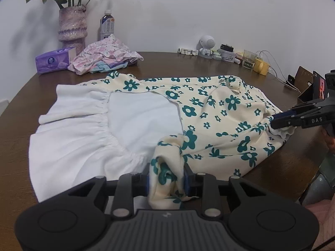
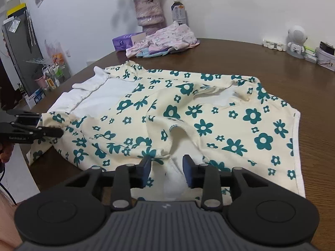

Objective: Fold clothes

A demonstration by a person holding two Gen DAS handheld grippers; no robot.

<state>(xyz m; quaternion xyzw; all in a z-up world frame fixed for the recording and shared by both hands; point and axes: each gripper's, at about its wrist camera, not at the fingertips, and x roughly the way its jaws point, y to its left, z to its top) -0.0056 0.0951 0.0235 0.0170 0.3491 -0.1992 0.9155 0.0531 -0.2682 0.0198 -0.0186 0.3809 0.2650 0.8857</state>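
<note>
While the left wrist view shows the floral dress [image 1: 219, 117] spread across the table [image 1: 188, 62], partly doubled over its white skirt, no tidy fold is finished, and a heap of other clothes [image 1: 104, 56] lies far left. The left claw [image 1: 167, 179] is clamped on a bunched floral edge at the near side. From the right wrist view, the right claw [image 2: 166, 171] stands partly apart around a white cuff; whether it grips is unclear.
</note>
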